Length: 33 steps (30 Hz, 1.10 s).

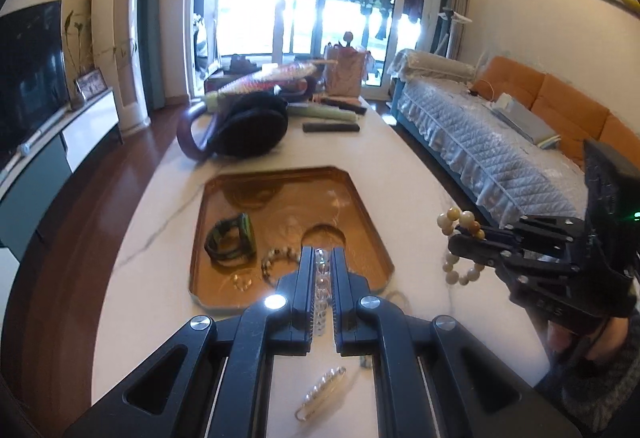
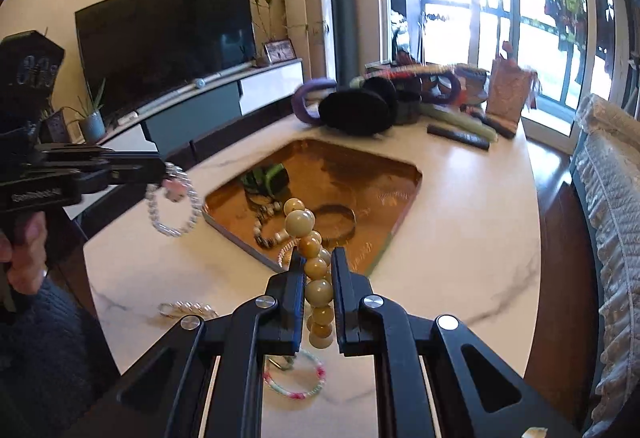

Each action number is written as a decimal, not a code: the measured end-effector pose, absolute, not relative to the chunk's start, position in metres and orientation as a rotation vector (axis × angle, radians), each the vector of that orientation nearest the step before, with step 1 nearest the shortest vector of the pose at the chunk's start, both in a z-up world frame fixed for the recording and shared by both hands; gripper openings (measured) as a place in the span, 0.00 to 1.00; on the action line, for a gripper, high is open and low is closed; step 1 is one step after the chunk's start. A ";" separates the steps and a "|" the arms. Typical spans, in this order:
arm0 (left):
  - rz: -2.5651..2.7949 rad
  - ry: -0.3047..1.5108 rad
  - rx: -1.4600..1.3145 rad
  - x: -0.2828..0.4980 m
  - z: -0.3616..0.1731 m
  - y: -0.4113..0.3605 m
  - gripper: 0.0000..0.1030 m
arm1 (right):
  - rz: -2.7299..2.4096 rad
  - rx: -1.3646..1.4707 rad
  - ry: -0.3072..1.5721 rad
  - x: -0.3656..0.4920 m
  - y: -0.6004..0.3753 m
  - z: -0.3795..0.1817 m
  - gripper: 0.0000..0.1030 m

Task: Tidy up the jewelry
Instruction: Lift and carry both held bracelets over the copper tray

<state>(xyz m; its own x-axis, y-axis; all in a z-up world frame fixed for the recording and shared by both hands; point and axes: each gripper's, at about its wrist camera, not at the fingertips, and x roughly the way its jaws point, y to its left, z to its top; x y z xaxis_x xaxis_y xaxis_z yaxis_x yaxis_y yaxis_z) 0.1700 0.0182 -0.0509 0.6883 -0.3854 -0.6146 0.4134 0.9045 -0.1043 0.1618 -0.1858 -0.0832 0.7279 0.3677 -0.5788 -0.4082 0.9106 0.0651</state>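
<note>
The left gripper (image 1: 322, 258) is clamped on a clear bead bracelet (image 1: 321, 278), whose strand runs lengthwise between the fingers and, in the right wrist view, droops as a loop below the tips. The right gripper (image 2: 316, 258) is likewise closed on a cream bead bracelet (image 2: 316, 270), its beads stacked in a line along the fingers. Both are held above the white table (image 1: 160, 238). The gold tray (image 1: 288, 198) is the likely target: seen from the left gripper it lies dead ahead at twelve o'clock, just past the tips; from the right gripper it sits at about eleven to twelve, slightly farther off. I judge the left hand nearer. A pearl clip (image 1: 324, 390) and a pink-green bangle (image 2: 296, 378) lie on the table at six o'clock, under the grippers.
</note>
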 end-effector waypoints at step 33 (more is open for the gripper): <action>-0.483 0.795 -0.220 0.336 -0.121 0.005 0.07 | 0.450 0.142 0.656 0.295 -0.180 -0.095 0.11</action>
